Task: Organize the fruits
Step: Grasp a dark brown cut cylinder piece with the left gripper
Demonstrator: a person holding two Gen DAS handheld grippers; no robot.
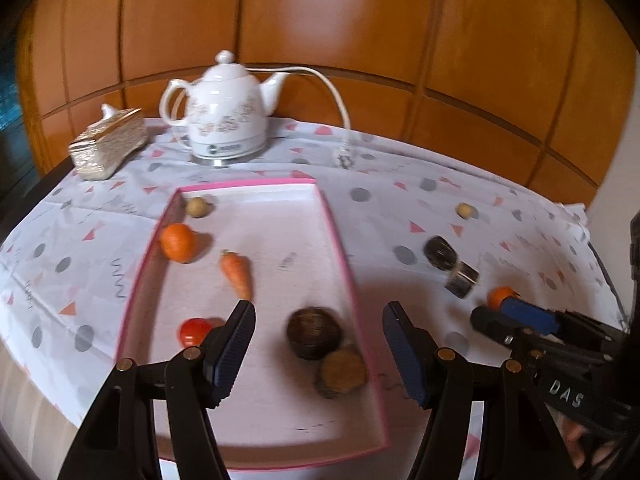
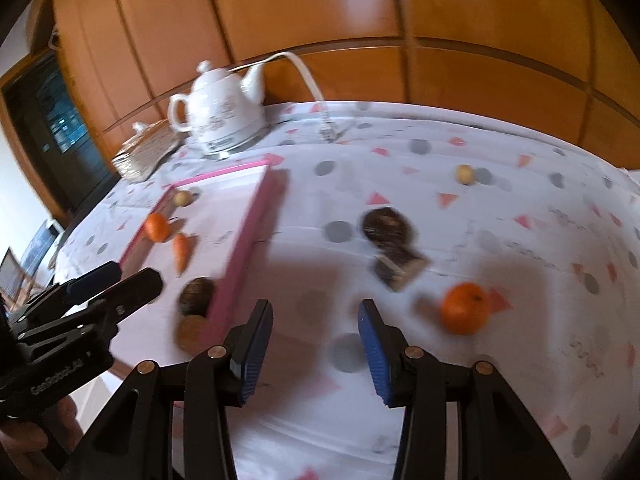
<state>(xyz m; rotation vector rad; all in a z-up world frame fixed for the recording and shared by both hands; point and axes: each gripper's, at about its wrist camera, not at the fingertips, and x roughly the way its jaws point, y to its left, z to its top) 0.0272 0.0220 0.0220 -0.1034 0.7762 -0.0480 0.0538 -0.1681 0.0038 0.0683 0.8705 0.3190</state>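
The fruits are sitting split between two places right now: inside the pink-edged tray [image 1: 352, 280] I'm seeing an orange [image 1: 178, 242], a carrot [image 1: 238, 274], a tomato [image 1: 194, 331], a pale round one [image 1: 197, 207] up at 11 o'clock, plus two dark brownish ones [image 1: 314, 333] near the tray's right wall. Out on the tablecloth [image 2: 520, 240] another orange [image 2: 466, 308] is lying at about 2 o'clock from my right gripper [image 2: 316, 344], with two dark fruits [image 2: 386, 224] at 12 o'clock and a small pale one [image 2: 465, 174] farther out.

Both tools are standing wide apart and holding nothing. The left gripper [image 1: 318, 348] is hovering over the tray's near end.

What I'm worrying about: that loose orange is round and the cloth looks smooth, so if I'm coming in off-centre one finger is going to nudge it and it's rolling away. The right view is also smeared with motion blur, so I'm judging depth badly. And the tray wall is standing between the orange and its spot, so carrying too low means clipping the rim and shoving the whole tray, probably into the kettle [image 1: 228, 116] at 12 o'clock.
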